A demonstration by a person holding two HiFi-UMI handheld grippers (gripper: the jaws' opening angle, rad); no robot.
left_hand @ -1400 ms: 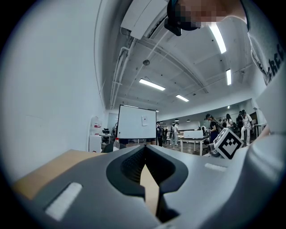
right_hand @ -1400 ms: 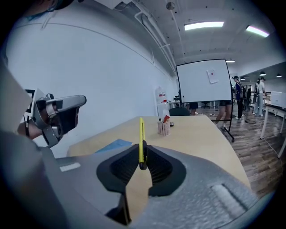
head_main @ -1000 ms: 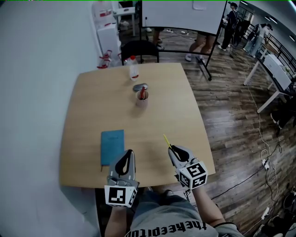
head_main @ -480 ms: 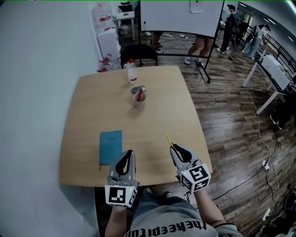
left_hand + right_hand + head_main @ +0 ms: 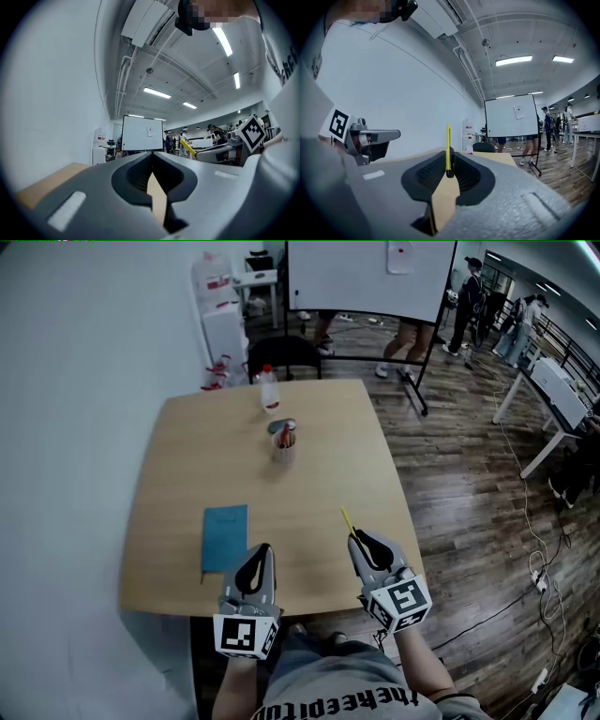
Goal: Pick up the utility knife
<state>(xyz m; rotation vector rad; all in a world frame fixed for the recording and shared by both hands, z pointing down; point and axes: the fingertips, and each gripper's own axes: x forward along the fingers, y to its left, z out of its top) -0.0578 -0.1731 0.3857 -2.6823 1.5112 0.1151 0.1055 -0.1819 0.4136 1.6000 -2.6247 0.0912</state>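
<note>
Wooden table (image 5: 187, 456) sits under my two tools. My right gripper (image 5: 357, 537) pinches the yellow utility knife (image 5: 346, 519) over the table's near right corner. My left gripper (image 5: 262, 549) has its jaws pressed together.

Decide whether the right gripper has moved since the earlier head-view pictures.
Yes, slightly. The right gripper, shut on the utility knife, has drifted rightward, away from the blue notebook and nearer the right edge of the table.
</note>
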